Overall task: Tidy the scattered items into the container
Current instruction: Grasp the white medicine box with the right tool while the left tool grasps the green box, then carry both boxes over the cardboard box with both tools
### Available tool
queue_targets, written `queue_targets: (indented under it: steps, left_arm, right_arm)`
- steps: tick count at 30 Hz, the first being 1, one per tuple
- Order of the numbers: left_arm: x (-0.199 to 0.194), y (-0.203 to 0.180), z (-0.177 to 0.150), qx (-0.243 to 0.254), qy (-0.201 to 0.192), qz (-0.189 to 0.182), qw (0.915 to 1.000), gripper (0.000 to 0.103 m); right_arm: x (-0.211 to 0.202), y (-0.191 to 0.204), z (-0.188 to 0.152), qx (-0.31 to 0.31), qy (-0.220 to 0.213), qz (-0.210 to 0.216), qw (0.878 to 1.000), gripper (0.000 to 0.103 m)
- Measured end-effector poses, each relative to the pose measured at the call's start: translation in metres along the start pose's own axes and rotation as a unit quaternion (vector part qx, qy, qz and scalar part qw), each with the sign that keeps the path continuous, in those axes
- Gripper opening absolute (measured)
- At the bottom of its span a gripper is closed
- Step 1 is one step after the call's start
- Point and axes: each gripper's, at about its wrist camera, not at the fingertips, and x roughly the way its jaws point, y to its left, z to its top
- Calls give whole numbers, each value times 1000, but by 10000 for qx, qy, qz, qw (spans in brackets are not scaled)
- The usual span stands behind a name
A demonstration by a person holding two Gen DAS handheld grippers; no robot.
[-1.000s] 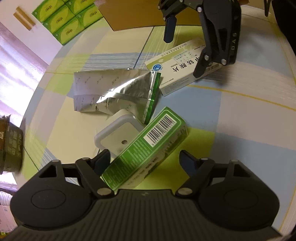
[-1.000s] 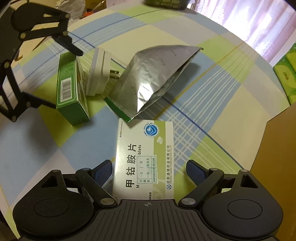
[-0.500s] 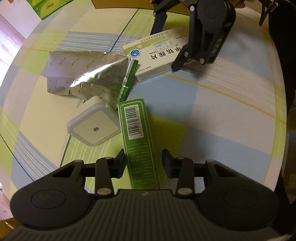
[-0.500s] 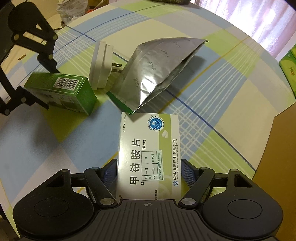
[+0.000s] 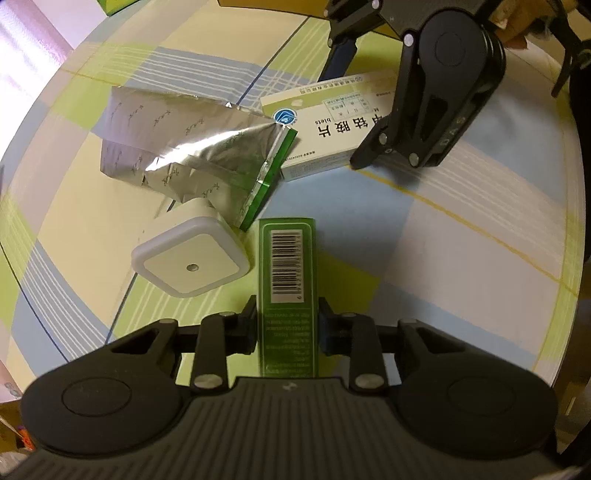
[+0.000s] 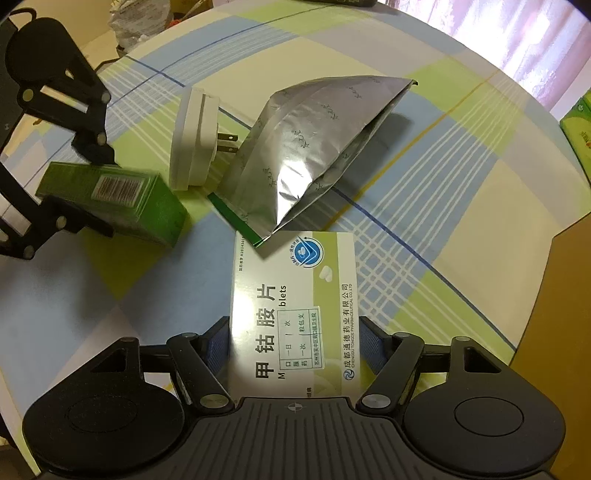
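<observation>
A green box with a barcode (image 5: 286,258) lies lengthwise between the fingers of my left gripper (image 5: 287,325), which is shut on its near end. In the right wrist view the same green box (image 6: 122,199) sits at the left, with the left gripper (image 6: 85,188) clamped on it. My right gripper (image 6: 295,347) is shut on a white medicine box (image 6: 295,295); both pads press its long sides. From the left wrist, that medicine box (image 5: 332,125) lies at the far side. A silver foil pouch (image 6: 321,147) overlaps its far corner. A white plug-in night light (image 5: 192,264) rests beside the green box.
Everything lies on a round table with a checked cloth (image 5: 461,258); its edge curves along the right. Brown cardboard (image 6: 554,314), perhaps the container's wall, stands at the right. Green tissue packs (image 6: 580,122) lie beyond the table. A dark jar's base shows at the top (image 6: 343,2).
The left fingers have closed on the green box, which turned from slanted to straight along them. The right fingers have closed in from wide apart onto the white medicine box.
</observation>
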Motion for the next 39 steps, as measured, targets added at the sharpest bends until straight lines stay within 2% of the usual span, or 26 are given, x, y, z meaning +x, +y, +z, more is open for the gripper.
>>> queue_targets:
  steps: [6,9,16,24,39]
  left_arm:
    - [-7,-19,-6,78,-3,-224,9997,25]
    - [-12,-32,-9,84,-10,-273,9996,25]
    - [-19,-51,-10,-70,4,-346,9994,25]
    - [-36,-66,-5,-261,41,-237,9994,25]
    - [-69,-94,2,-226,-46,5,9997,25]
  right_arm:
    - [-12,12,-13,92,71,58,9999,73]
    - [-23,20,-25,177,8,171,9997,73]
    - [-44,34,-50,241,-144,132,9995,73]
    - [-61,40,-68,347,-295,83,9989,73]
    - [-106,48,-94,382,-604,-136,9973,73]
